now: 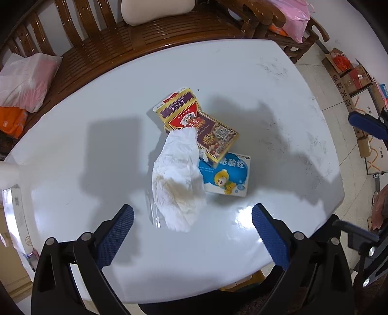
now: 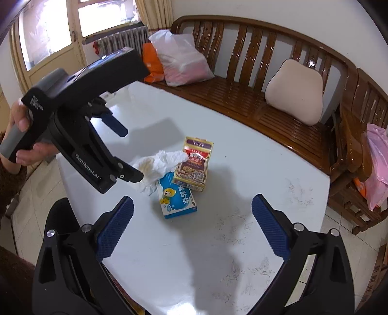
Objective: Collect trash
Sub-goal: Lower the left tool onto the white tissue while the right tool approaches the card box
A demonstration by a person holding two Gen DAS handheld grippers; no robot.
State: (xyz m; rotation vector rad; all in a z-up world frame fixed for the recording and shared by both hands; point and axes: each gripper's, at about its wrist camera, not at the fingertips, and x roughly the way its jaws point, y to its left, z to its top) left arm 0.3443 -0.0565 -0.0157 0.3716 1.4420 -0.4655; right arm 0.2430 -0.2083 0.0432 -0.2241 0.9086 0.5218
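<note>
Right wrist view alone shows left tongs (image 2: 126,155) from outside, both tongs wide open, empty.

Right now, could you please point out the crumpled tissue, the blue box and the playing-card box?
Crumpled tissue (image 1: 177,179): left wrist view, middle of the paper.
Blue box (image 2: 178,201): right wrist view, its printed top face.
Playing-card box (image 1: 206,133): left wrist view, its printed top face.

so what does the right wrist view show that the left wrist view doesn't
Only the right wrist view shows the left tongs from outside, the hand holding them, and a window with a radiator. Only the left wrist view shows cardboard boxes on the floor. Both show the tissue, card box and blue box piled on the white table, and the bench.
</note>
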